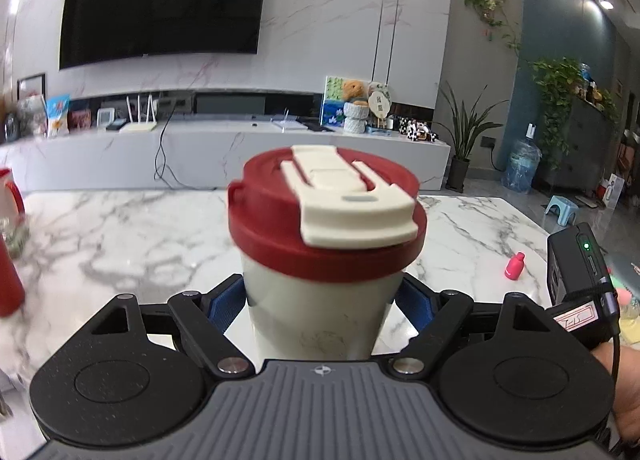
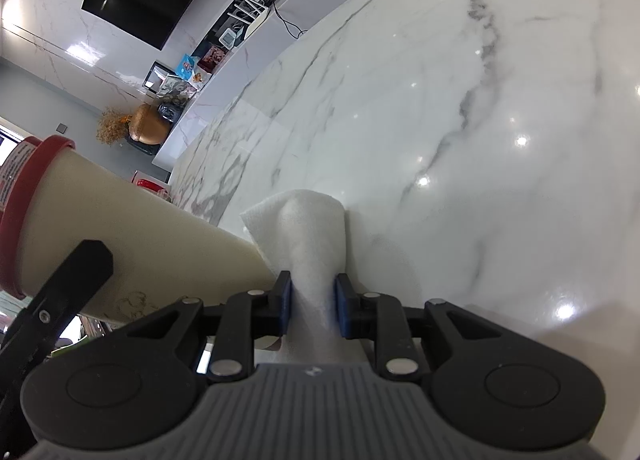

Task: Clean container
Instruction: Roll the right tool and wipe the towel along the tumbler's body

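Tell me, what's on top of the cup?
A red lid with a cream flip clasp closes the cup. What's inside is hidden, because the lid covers the opening.

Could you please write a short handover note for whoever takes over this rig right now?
Left gripper: shut on the cream cup, held above the marble table; its red lid is on, flap closed.
Right gripper: shut on a folded white cloth, whose edge is against the cup's side near the base.
Done: cup and cloth picked up and brought together.
Left: wipe around the cup's body and lid, then put both down. How much has been wiped cannot be told.
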`<state>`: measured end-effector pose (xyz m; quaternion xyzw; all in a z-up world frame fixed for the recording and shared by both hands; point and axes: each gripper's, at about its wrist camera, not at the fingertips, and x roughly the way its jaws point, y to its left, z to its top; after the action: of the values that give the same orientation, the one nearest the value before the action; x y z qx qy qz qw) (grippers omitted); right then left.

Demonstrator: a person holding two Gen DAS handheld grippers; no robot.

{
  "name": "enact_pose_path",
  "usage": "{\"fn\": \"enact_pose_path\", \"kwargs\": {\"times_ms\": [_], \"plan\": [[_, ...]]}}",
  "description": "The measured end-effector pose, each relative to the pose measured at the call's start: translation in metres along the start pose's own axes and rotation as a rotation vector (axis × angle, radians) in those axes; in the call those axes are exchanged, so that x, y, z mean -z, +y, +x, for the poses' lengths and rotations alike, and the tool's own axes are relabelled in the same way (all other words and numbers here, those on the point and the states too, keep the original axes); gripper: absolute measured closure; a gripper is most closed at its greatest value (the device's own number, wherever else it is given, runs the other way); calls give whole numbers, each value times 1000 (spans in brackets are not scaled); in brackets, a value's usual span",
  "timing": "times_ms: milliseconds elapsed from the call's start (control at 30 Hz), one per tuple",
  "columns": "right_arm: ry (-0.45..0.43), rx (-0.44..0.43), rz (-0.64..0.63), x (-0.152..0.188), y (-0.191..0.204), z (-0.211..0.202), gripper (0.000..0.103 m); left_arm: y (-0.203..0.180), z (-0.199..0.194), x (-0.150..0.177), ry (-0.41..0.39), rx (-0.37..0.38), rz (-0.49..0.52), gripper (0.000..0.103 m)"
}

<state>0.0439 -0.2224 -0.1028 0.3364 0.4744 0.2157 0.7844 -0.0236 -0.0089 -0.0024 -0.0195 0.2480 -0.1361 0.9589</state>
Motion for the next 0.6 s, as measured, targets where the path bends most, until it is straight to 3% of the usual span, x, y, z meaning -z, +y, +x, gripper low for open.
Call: {"fn": "enact_pose_path", "kwargs": {"times_ms": [300,600], "plan": [[-8,-17,11,-2,1,-1,78,4,5,-2,-8,3,32,24],[-104,-187,-6,-26,22,-30,78,7,4,-1,-10,36,58,24]]}}
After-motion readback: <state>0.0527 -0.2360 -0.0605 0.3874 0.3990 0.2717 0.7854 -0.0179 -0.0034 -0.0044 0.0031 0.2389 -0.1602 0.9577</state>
